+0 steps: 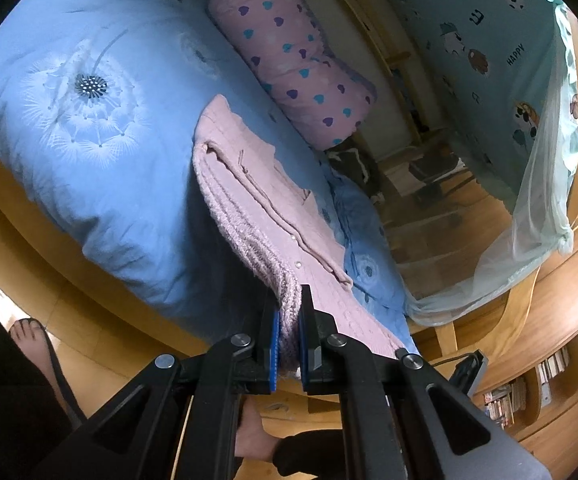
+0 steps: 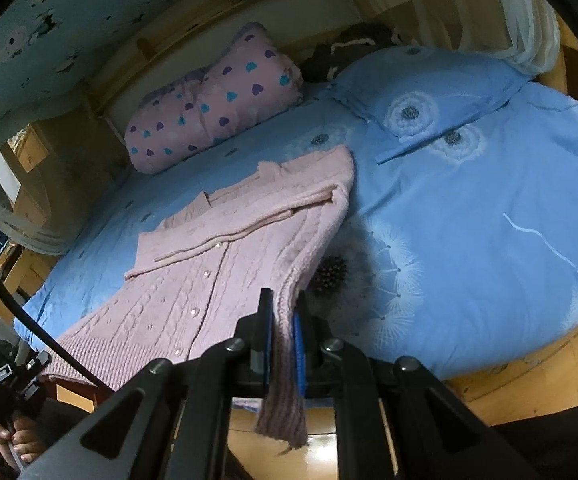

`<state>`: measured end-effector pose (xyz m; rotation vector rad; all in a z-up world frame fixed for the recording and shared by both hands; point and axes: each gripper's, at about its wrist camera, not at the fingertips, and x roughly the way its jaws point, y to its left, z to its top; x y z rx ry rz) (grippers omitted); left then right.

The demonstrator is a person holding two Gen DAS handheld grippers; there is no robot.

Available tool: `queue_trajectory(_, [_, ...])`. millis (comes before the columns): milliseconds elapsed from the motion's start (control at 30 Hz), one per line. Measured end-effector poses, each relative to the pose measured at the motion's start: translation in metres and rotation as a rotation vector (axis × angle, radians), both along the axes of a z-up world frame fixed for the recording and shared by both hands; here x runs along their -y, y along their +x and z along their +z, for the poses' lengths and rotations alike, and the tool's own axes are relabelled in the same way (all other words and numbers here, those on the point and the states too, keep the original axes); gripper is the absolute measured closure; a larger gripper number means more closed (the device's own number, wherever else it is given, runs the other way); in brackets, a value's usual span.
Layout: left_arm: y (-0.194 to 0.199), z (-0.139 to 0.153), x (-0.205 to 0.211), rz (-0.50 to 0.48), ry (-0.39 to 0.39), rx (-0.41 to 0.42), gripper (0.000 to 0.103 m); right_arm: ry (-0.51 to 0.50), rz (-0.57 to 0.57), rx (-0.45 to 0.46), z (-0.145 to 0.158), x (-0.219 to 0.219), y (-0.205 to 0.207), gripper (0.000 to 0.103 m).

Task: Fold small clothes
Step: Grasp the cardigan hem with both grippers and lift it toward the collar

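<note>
A pink cable-knit cardigan lies on the blue bed, sleeves folded across its buttoned front; it also shows in the right wrist view. My left gripper is shut on the ribbed hem at one bottom corner and lifts it off the bed edge. My right gripper is shut on the hem at the other bottom corner, with a strip of knit hanging below the jaws. The left gripper and the hand holding it also show at the lower left of the right wrist view.
A blue dandelion-print duvet covers the bed, with a matching pillow at the head. A pink heart-print rolled quilt lies along the wall side. The wooden bed frame edges the bed. My feet stand on the floor.
</note>
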<state>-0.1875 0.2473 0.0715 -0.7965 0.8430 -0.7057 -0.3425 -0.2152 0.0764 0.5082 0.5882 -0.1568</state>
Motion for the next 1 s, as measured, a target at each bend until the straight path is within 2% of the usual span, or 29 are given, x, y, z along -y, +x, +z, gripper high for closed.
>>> queue_trajectory(200, [0.005,-0.001,-0.001,0.006,-0.001,-0.016,0.103,0.023,-0.013,-0.018,-0.009,0.010,0.005,0.095])
queue_trajectory(533, [0.011,0.005,-0.004,0.040,-0.064,-0.034,0.103,0.077,-0.004,-0.016,-0.007,0.021,0.011,0.095])
queue_trajectory(633, [0.017,0.011,-0.002,0.044,-0.073,-0.029,0.103,0.143,0.018,0.007,-0.005,0.026,0.017,0.095])
queue_trajectory(767, [0.031,0.019,0.004,0.052,-0.080,-0.032,0.103,0.209,0.037,0.020,0.002,0.040,0.035,0.095])
queue_trajectory(1000, [0.066,0.036,0.008,0.091,-0.084,-0.030,0.103,0.260,0.056,0.048,0.020,0.074,0.086,0.095])
